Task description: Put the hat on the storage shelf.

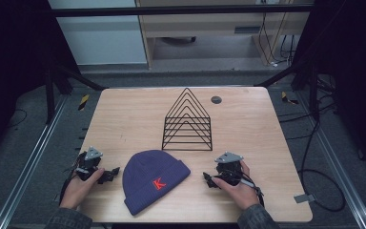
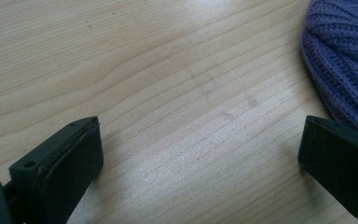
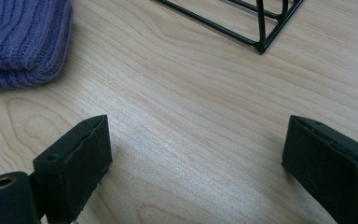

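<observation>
A purple knit beanie (image 1: 153, 180) with a red K on its cuff lies flat near the table's front edge. Behind it stands a black wire rack (image 1: 187, 121) shaped like a row of triangles. My left gripper (image 1: 110, 174) rests on the wood just left of the beanie, jaws wide apart with bare table between them; the beanie's ribbed edge (image 2: 345, 60) shows past its right jaw. My right gripper (image 1: 208, 180) sits to the beanie's right, also open and holding nothing. In its view the beanie's cuff (image 3: 23, 42) is at upper left and a corner of the rack (image 3: 261, 32) at the top.
The wooden table (image 1: 124, 119) has a small dark round disc (image 1: 216, 99) near its back edge. Black frame bars, cables and yellow-black tape markers surround the table on the grey floor. Bare wood lies left and right of the rack.
</observation>
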